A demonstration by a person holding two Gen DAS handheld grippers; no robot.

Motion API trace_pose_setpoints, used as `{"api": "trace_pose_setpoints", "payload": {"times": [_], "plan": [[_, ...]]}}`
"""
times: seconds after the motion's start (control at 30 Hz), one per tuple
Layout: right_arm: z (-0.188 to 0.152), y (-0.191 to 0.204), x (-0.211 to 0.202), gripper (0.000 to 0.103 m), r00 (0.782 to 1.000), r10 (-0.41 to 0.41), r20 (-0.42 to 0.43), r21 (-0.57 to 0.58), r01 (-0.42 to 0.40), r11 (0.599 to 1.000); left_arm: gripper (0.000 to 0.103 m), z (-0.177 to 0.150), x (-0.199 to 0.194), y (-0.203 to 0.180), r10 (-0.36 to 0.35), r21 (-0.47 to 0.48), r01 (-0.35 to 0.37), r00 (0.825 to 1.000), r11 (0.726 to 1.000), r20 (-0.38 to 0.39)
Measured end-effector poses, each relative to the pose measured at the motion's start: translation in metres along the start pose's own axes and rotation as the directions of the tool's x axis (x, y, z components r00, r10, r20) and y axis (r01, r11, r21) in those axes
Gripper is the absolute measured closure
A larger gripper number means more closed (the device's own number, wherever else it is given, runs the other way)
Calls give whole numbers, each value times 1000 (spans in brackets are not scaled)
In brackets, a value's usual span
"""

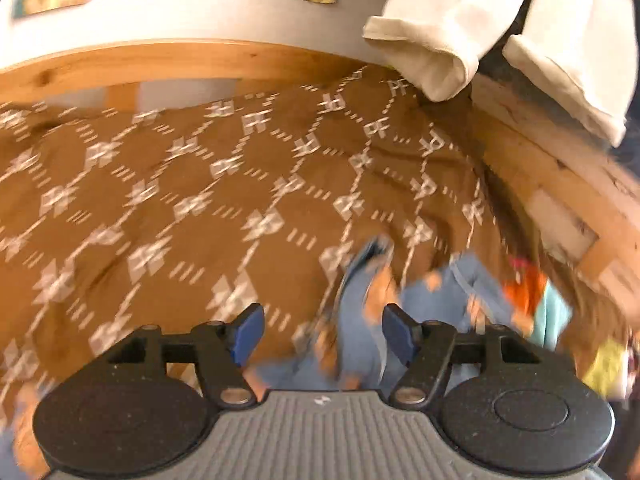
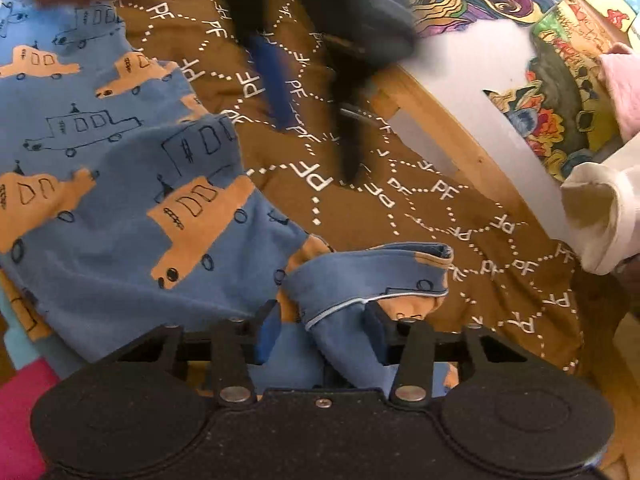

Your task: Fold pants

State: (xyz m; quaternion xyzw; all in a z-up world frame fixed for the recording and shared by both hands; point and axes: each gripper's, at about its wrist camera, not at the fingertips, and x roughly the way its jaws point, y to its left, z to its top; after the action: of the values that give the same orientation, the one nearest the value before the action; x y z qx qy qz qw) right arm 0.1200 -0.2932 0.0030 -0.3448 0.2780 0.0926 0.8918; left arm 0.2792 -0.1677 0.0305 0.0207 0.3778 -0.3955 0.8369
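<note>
The blue pants [image 2: 120,184] with orange cars lie on the brown bedspread [image 2: 440,216], on the left side in the right wrist view. The right claw [image 2: 322,330] is wide open around a pant cuff [image 2: 372,276], not squeezing it. The left claw [image 1: 322,330] is wide open too, over blurry blue cloth.

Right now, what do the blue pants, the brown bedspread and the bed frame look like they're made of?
Blue pants: soft matte knit, probably cotton jersey; they crumple in loose folds.
Brown bedspread: thin matte woven cloth, likely cotton, rumpled, with printed white letters.
Bed frame: light wood, likely pine; grain and knots show, finish unclear.
</note>
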Motion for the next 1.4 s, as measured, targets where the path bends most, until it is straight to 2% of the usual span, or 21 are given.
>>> {"api": "trace_pose_setpoints", "payload": {"times": [0.13,0.17,0.23,0.27,0.3,0.33,0.4,0.5,0.6,0.67,0.8,0.97,1.07,1.13,1.23,1.3,1.37,1.4], "plan": [[-4,-3,1,57,1000,0,0,10,0,1000,32,26,46,-7,-28,-16,27,998,1000,-61],[-5,-3,0,57,1000,-2,2,0,2,1000,35,29,54,-10,-32,-14,31,997,999,-72],[-5,-2,-1,58,1000,-7,16,-17,7,1000,51,30,61,-16,-39,5,40,995,999,-97],[-6,-2,-1,59,1000,-11,24,-25,12,1000,71,30,64,-20,-34,19,36,993,999,-110],[-6,-2,-2,67,999,-13,32,-28,13,1000,86,31,66,-24,-13,34,18,992,999,-128],[-6,-3,-2,77,999,-8,38,-26,9,1000,90,31,67,-27,2,39,3,991,999,-134],[-7,-6,-5,86,999,6,53,-5,-6,1000,98,30,63,-28,-15,13,16,992,1000,-128],[-11,-14,-12,95,996,5,89,65,-11,998,98,38,54,-30,-77,-67,70,991,995,-113],[-15,-32,-26,98,994,-8,106,214,-15,977,99,48,50,-40,-105,-122,90,986,988,-127],[-20,-48,-43,98,993,-22,114,360,-21,933,99,53,47,-50,-122,-149,102,984,984,-130],[-41,-74,-84,98,989,-78,125,643,-21,766,99,58,45,-83,-177,-177,155,977,972,-117],[-70,-87,-100,98,994,-106,35,802,36,596,98,44,71,-134,-133,-33,129,976,991,-172],[-88,-91,-98,98,995,-97,-25,862,71,501,98,34,90,-142,-129,-9,130,970,991,-204],[-99,-95,-94,98,995,-79,-62,892,90,444,95,30,99,-138,-161,-19,161,962,987,-221],[-111,-99,-87,95,995,-52,-88,909,101,405,71,29,98,-128,-193,-42,189,956,981,-219],[-115,-101,-86,85,995,-43,-93,910,102,401,43,30,93,-120,-187,-40,183,962,982,-197],[-118,-102,-89,82,996,-44,-83,913,93,397,40,33,88,-115,-165,-16,165,972,986,-167],[-121,-103,-92,74,996,-45,-73,917,85,391,40,35,86,-113,-153,10,157,975,988,-159]]}}
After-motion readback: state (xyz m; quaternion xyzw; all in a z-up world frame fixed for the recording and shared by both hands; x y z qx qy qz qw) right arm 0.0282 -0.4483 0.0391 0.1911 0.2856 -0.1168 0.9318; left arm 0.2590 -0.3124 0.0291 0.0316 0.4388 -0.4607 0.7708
